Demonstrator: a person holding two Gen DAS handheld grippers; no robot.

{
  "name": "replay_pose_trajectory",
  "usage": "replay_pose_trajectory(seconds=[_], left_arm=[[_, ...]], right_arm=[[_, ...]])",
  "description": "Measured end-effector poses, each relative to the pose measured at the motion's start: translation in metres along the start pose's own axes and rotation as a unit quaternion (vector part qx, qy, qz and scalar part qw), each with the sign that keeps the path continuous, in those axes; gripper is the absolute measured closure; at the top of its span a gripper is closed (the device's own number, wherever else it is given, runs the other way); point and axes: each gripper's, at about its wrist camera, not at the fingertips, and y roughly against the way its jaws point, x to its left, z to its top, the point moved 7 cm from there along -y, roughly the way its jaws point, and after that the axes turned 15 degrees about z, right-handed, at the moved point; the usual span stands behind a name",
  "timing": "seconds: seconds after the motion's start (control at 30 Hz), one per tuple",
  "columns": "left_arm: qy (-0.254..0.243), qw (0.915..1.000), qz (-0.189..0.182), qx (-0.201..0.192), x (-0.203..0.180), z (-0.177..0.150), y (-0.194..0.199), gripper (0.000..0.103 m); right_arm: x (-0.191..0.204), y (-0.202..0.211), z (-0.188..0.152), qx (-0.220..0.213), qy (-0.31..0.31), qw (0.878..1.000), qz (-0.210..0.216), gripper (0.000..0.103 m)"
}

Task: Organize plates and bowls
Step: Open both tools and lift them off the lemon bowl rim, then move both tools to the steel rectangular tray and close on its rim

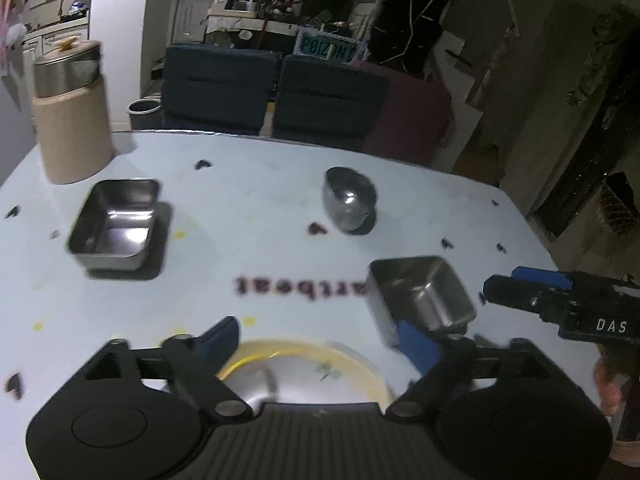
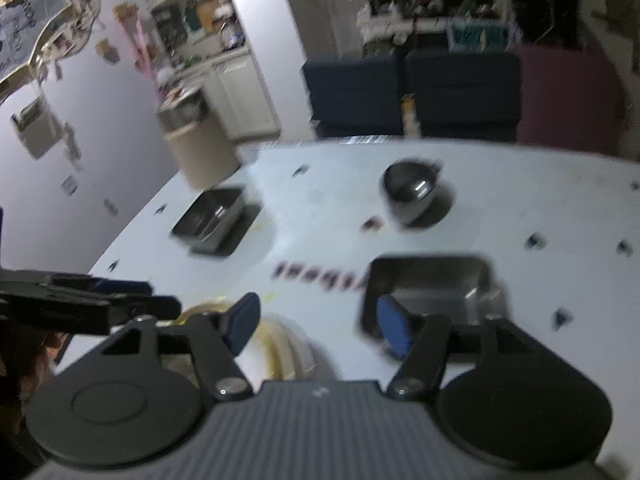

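1. The left gripper (image 1: 320, 340) points down at the table (image 1: 260, 208) at a slant, its blue-padded jaws spread wide with nothing between them.
2. Directly below it, near the table's front edge, lies a yellow-rimmed plate (image 1: 304, 368); the fingers stand clear above it.
3. The right gripper (image 2: 320, 324) tilts down much the same way, jaws also apart and empty; the near square tin (image 2: 432, 288) sits just beyond its right finger.
4. Each camera catches the other tool: the right gripper enters the left wrist view at the right edge with a bit of a hand (image 1: 608, 388) under it, and the left one crosses the right wrist view at the left edge.
5. Farther out, a second rectangular tin (image 1: 118, 224) sits on the left and a round steel bowl (image 1: 350, 198) at far centre, well apart from each other.
6. At the far left corner stands a beige canister (image 1: 70, 120) with a metal top.
7. The left wrist view shows the plate's middle, which looks like shiny metal, perhaps a bowl resting there; blur prevents certainty. The right wrist view shows only its rim.
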Motion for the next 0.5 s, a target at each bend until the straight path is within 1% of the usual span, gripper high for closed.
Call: replay_pose_trajectory(seconds=[0.03, 0.07, 0.1, 0.13, 0.27, 0.3, 0.4, 0.47, 0.5], left_arm=[[0.002, 1.0000, -0.002, -0.001, -0.007, 0.002, -0.004, 0.007], [0.003, 1.0000, -0.002, 0.000, -0.015, 0.005, -0.010, 0.005], [0.004, 1.0000, -0.002, 0.001, -0.022, 0.008, -0.015, 0.004], [0.005, 1.0000, -0.002, 0.001, -0.027, 0.008, -0.020, 0.004], [0.017, 0.9997, 0.000, 0.015, -0.046, 0.014, -0.044, 0.004], [0.020, 0.9995, 0.000, 0.023, -0.050, 0.015, -0.052, 0.004], [0.038, 0.9983, -0.007, 0.043, -0.055, 0.015, -0.073, 0.008], [0.055, 0.9965, -0.014, 0.062, -0.057, 0.014, -0.086, 0.021], [0.065, 0.9951, -0.017, 0.073, -0.058, 0.013, -0.095, 0.024]], right_arm=[[-0.009, 0.003, 0.004, -0.009, -0.001, 1.000, -0.006, 0.017], [-0.018, 0.007, 0.006, -0.018, -0.002, 1.000, -0.010, 0.013], [-0.028, 0.010, 0.009, -0.030, -0.005, 0.999, -0.018, 0.006], [-0.037, 0.011, 0.011, -0.035, -0.008, 0.999, -0.025, 0.001], [-0.073, 0.009, 0.013, -0.045, -0.034, 0.998, -0.043, 0.000], [-0.083, 0.006, 0.013, -0.042, -0.040, 0.997, -0.049, 0.000], [-0.109, -0.004, 0.009, -0.025, -0.048, 0.995, -0.079, 0.000], [-0.123, -0.012, 0.009, -0.010, -0.054, 0.994, -0.089, 0.001], [-0.127, -0.017, 0.009, -0.006, -0.059, 0.994, -0.092, 0.005]])
